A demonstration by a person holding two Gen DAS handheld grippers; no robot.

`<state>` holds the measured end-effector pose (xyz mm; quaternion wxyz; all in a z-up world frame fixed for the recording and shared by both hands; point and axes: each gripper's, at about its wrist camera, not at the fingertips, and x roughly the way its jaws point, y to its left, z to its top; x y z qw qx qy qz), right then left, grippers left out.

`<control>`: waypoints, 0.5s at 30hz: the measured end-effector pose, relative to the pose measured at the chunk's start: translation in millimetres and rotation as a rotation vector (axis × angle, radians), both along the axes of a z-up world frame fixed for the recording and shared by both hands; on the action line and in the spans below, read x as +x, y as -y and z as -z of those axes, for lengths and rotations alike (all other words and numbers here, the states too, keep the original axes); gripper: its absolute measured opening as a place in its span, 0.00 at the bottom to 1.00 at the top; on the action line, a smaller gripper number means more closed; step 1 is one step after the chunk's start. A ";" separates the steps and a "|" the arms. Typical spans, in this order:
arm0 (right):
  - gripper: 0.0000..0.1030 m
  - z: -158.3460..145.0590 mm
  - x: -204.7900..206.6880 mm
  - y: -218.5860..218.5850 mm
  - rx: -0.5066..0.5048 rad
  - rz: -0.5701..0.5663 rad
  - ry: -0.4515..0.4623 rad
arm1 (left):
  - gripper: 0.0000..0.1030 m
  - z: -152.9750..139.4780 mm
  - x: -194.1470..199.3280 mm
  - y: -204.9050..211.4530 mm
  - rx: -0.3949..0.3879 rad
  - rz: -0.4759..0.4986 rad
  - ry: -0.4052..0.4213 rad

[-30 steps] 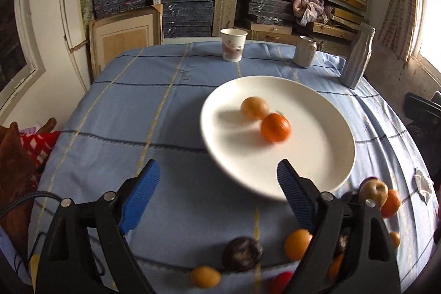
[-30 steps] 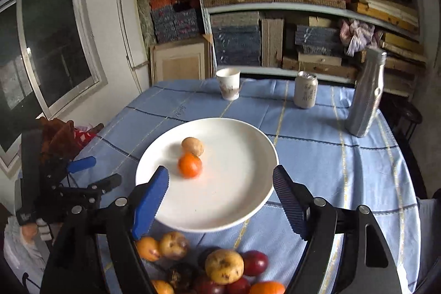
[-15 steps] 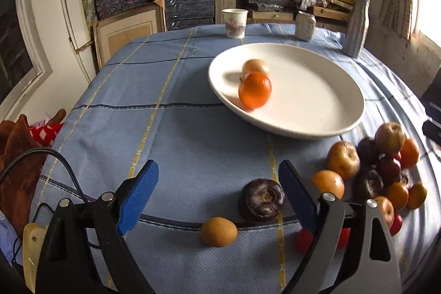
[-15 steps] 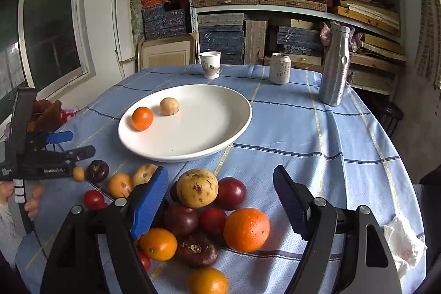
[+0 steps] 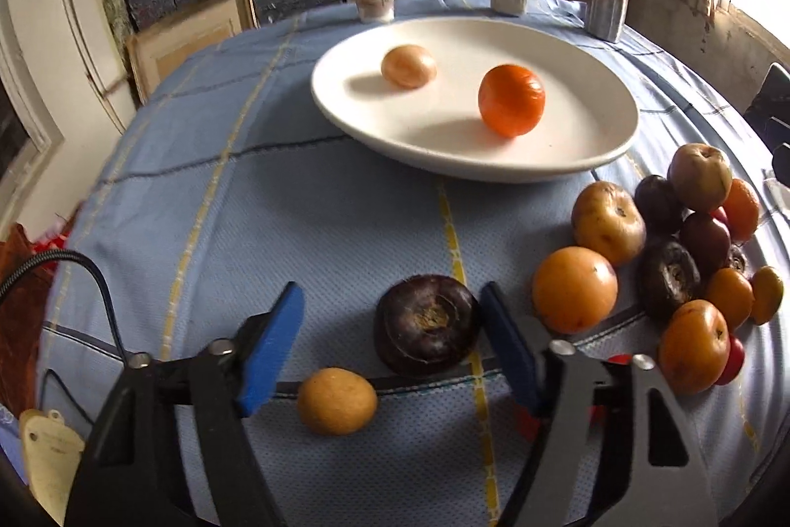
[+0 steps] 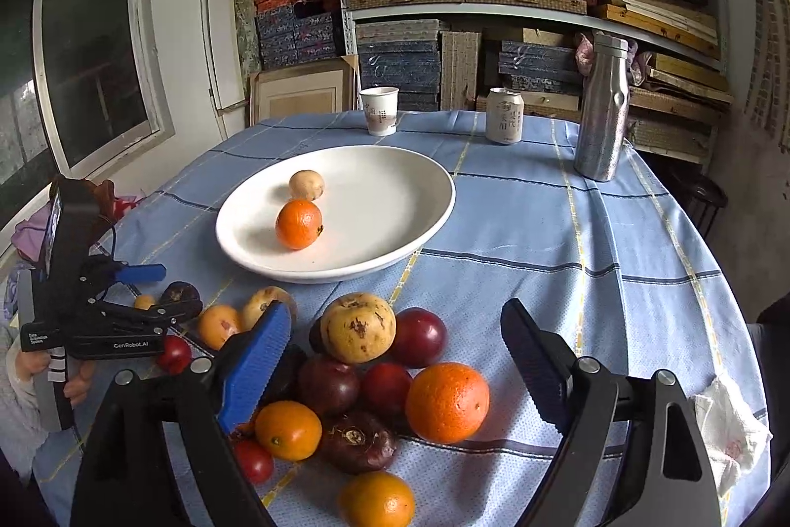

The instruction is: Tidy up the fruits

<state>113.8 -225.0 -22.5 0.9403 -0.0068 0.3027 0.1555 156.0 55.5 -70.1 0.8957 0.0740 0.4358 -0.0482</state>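
A white plate (image 5: 444,166) (image 6: 345,272) holds an orange (image 5: 511,100) (image 6: 298,224) and a pale tan fruit (image 5: 409,66) (image 6: 306,184). In front of it a dark purple fruit (image 5: 427,339) (image 6: 180,292) lies on the blue cloth between the jaws of my left gripper (image 5: 387,329) (image 6: 173,290). Those jaws are closing; the right pad is at the fruit's side, the left pad still apart. A small yellow fruit (image 5: 336,401) lies just below. My right gripper (image 6: 395,359) hovers over a pile of several fruits (image 6: 358,327), its jaws opening and pressing on nothing.
A paper cup (image 6: 379,110), a can (image 6: 503,115) and a steel bottle (image 6: 601,107) stand at the table's far side. A crumpled tissue (image 6: 730,433) lies near the right edge. A large orange (image 5: 574,290) sits right of the left gripper. Stacked shelves fill the background.
My left gripper has sunk to the dark purple fruit and its jaws have narrowed around it. The right gripper dropped from the plate to the fruit pile, its jaws now wider.
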 end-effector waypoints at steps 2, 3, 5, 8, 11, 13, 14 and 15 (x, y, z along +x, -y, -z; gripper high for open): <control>0.85 0.5 0.1 -0.4 -0.005 0.002 0.001 | 0.59 1.8 0.9 -0.5 -0.013 0.008 -0.014; 0.85 0.8 0.0 -0.8 -0.007 0.001 0.001 | 0.56 2.0 0.5 -0.3 -0.019 0.015 -0.016; 0.85 1.1 -0.1 -1.4 -0.010 -0.002 0.004 | 0.44 2.6 -0.4 1.5 -0.025 0.029 -0.018; 0.85 3.0 -0.1 -7.5 -0.040 -0.013 0.009 | 0.41 3.3 -1.5 2.7 -0.034 0.035 -0.021; 0.85 6.5 0.6 -17.4 -0.072 -0.034 0.008 | 0.41 2.3 -2.1 3.1 -0.034 0.031 -0.018; 0.85 8.1 0.6 -22.4 -0.092 -0.045 0.010 | 0.41 0.9 -3.5 3.5 -0.032 0.032 -0.012; 0.85 9.0 1.1 -24.5 -0.102 -0.048 0.009 | 0.41 0.1 -3.9 3.7 -0.031 0.032 -0.008; 0.85 9.9 2.5 -27.3 -0.111 -0.053 0.006 | 0.41 -0.6 -4.1 3.5 -0.031 0.032 -0.005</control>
